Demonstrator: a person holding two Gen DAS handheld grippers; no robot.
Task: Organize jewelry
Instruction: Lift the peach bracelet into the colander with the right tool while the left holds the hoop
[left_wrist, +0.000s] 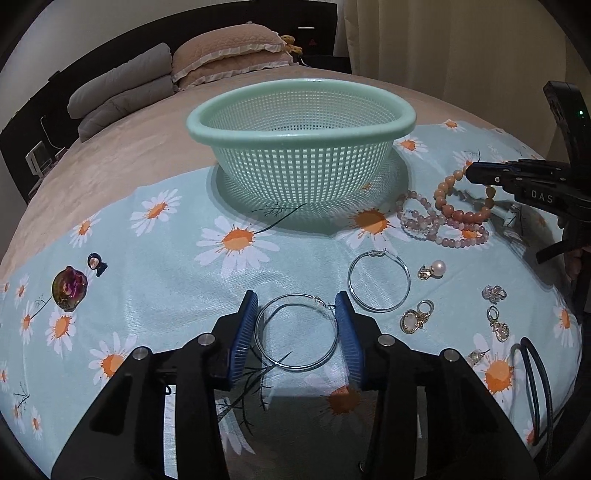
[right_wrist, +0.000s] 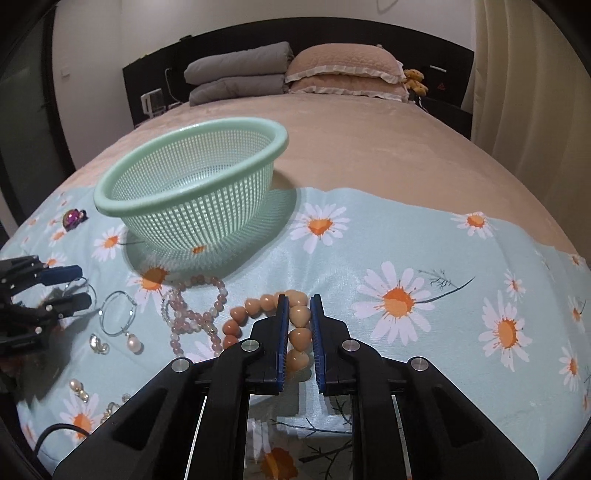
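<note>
A green mesh basket (left_wrist: 301, 127) (right_wrist: 192, 177) stands empty on the daisy cloth. My left gripper (left_wrist: 297, 308) is open, its blue fingers on either side of a silver hoop earring (left_wrist: 295, 334) lying flat. A second hoop (left_wrist: 378, 280) lies just to the right. My right gripper (right_wrist: 299, 302) is shut on an orange bead bracelet (right_wrist: 297, 325), whose heart-shaped beads sit between the pads; in the left wrist view the bracelet (left_wrist: 461, 206) is partly raised off the cloth at the gripper tips (left_wrist: 476, 171). Pink bead bracelets (left_wrist: 436, 221) (right_wrist: 195, 314) lie beside it.
A pearl earring (left_wrist: 434, 269), gold earrings (left_wrist: 417, 317) and crystal pieces (left_wrist: 495, 295) lie at the right. An iridescent brooch (left_wrist: 70, 288) and a small figure charm (left_wrist: 96, 264) lie at the left. Pillows (right_wrist: 343, 70) and folded grey bedding (right_wrist: 240, 74) are at the bedhead. A black cable (left_wrist: 535, 380) runs at the right edge.
</note>
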